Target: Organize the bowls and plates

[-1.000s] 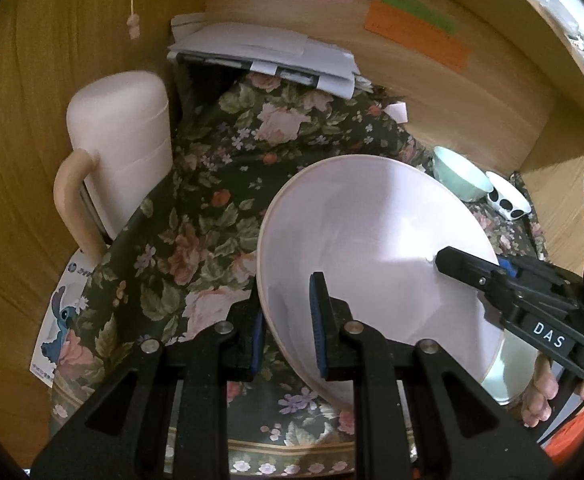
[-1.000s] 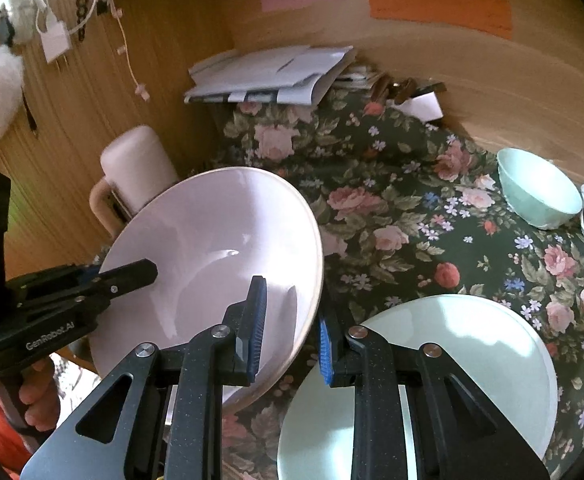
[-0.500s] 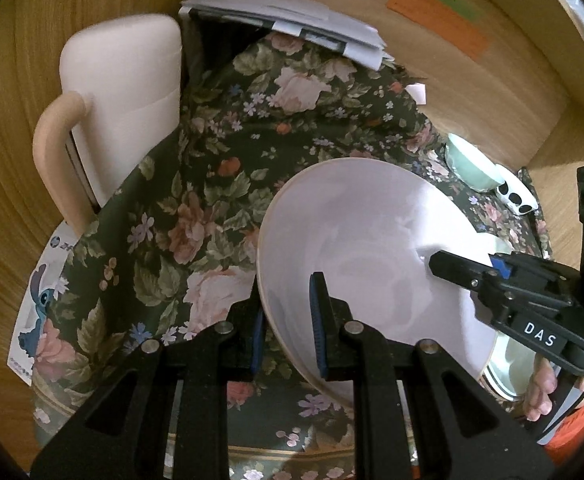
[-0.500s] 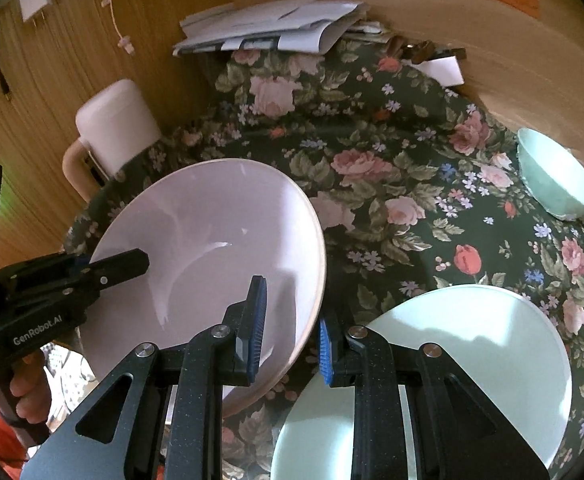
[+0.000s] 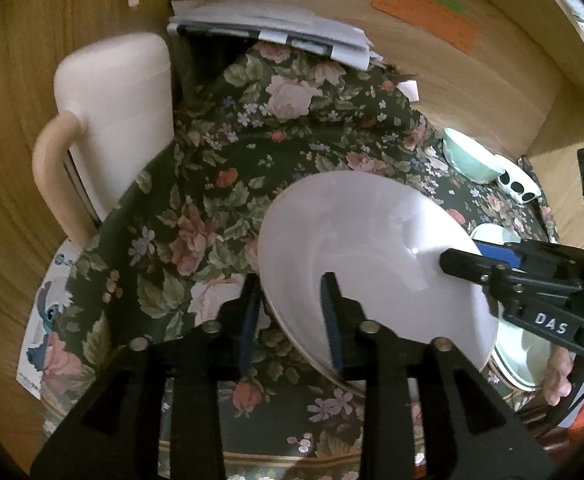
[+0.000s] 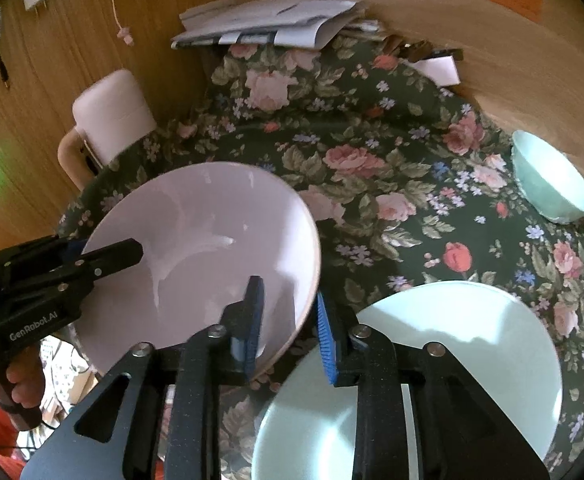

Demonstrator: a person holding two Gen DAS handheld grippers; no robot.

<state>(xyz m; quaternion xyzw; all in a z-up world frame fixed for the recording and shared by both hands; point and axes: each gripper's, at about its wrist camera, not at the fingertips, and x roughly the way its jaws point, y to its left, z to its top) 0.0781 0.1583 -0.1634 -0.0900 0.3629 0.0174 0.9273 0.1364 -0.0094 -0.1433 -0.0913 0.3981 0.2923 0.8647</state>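
My left tongs (image 5: 290, 312) have just been opening; their pads now straddle the near rim of the pink bowl (image 5: 372, 256) without pressing it, so that side is released. My right tongs (image 6: 288, 320) grip the bowl's opposite rim, clenched on it. The bowl sits tilted low over the floral counter (image 6: 392, 168), beside the pale green plate (image 6: 452, 360). I judge the bowl to be mid-handover or mid-placement, carried by the right side alone.
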